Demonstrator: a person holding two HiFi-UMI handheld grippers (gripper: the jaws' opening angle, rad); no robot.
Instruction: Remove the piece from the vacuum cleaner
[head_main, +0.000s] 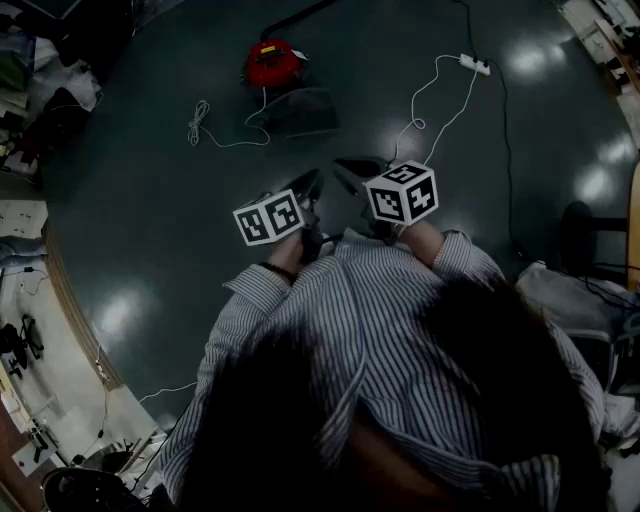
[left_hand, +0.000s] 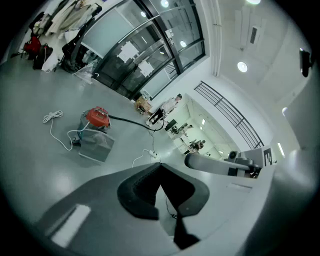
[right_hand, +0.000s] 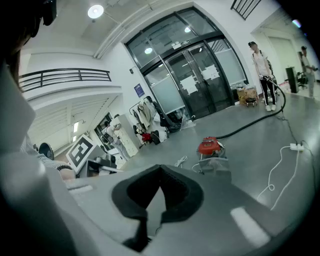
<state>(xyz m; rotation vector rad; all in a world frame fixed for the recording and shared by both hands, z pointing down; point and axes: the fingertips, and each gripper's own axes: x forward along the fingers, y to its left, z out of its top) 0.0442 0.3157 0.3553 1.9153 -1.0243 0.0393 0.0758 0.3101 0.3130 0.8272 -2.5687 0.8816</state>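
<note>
Two white cords (head_main: 205, 128) — beside vacuum cleaner (head_main: 273, 63)

— What colours is the vacuum cleaner (head_main: 275, 65) showing?
— Red on top, grey below; its cord (head_main: 198, 126) is lying white on the dark teal floor (head_main: 150, 200).
— And nearer?
— The shirt (head_main: 380, 330) is showing thin blue-and-white stripes; the left cube (head_main: 268, 217) and right cube (head_main: 401, 193) are showing black-and-white squares.

Probably a lab building's lobby: glass double doors (right_hand: 200, 80), a balcony railing (right_hand: 65, 76), polished grey floor (head_main: 160, 170), cluttered benches (head_main: 60, 335).
</note>
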